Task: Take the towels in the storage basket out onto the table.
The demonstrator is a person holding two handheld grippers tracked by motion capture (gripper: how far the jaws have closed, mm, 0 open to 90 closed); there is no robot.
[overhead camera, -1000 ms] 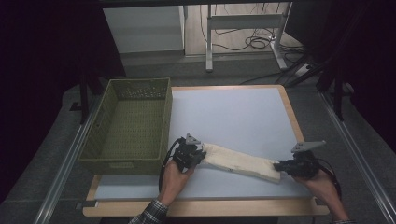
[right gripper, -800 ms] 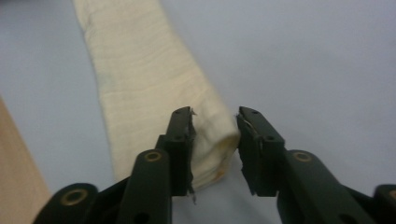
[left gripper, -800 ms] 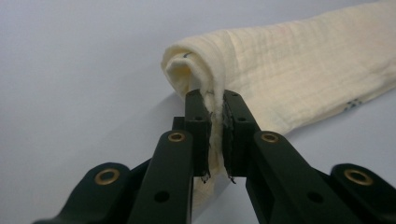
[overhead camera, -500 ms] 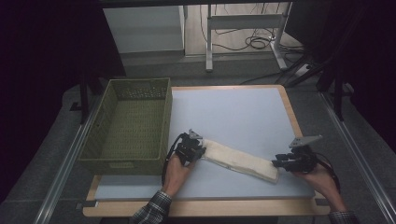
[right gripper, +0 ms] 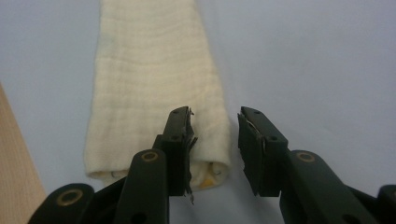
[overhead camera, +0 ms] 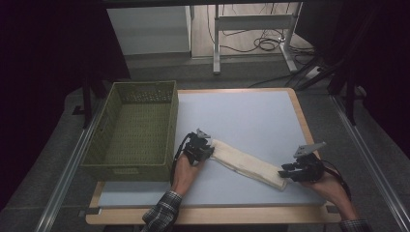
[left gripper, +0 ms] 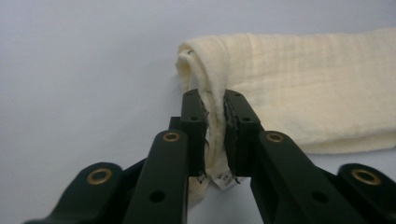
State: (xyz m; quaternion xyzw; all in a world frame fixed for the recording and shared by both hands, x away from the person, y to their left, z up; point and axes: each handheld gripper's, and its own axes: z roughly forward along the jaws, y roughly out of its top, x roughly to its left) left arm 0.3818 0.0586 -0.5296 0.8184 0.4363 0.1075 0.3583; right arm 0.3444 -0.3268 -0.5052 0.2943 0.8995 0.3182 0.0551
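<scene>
A cream towel (overhead camera: pixel 246 164), folded into a long strip, lies slantwise on the pale blue table (overhead camera: pixel 241 111). My left gripper (overhead camera: pixel 205 147) holds its left end. In the left gripper view the jaws (left gripper: pixel 215 107) have just been opening a little, but the pads still pinch a bunched fold of the towel (left gripper: pixel 303 88). My right gripper (overhead camera: pixel 285 171) is at the towel's right end. Its jaws (right gripper: pixel 215 114) have just been opening and stand apart. The towel's (right gripper: pixel 154 70) rolled corner lies by the left pad, with a gap to the right pad.
A green woven basket (overhead camera: pixel 145 86) stands at the table's left, close to my left hand. The table's wooden rim (right gripper: pixel 14 154) runs along the near edge. Desk legs and cables (overhead camera: pixel 261 43) are on the floor beyond the table.
The right jaws have opened off the towel's right end, which now rests on the table. The left hand has shifted slightly with its end still pinched.
</scene>
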